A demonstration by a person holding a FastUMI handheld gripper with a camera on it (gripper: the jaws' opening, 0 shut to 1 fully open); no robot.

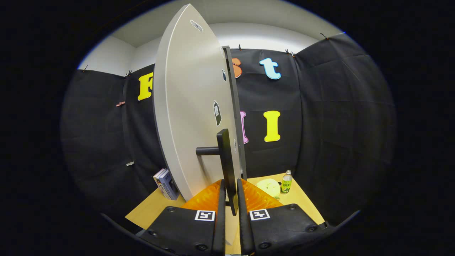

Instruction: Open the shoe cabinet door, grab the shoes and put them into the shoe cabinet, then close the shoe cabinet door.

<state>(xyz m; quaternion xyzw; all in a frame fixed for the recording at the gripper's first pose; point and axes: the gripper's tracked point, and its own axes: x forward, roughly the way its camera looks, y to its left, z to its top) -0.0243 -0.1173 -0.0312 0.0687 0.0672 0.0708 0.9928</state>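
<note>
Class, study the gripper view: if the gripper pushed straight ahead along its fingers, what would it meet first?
The gripper already clamps the door handle; pushed further, it would likely press straight into the cabinet door behind the handle.

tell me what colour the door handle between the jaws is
Black, seen in the gripper view: the bar-shaped door handle on the pale grey cabinet door.

One claw (231, 199) shows, its two fingers (219, 213) closed on one dark handle bar (227, 167). That bar stands off one pale cabinet door (188, 106) on one visible peg (208, 151). The door carries three small stickers, the largest (217, 113) near its edge. One tabletop (149, 211) holds two books (166, 184) at ten o'clock from the claw, plus one bottle (286, 181) and one pale round object (268, 187) at two o'clock.
</note>
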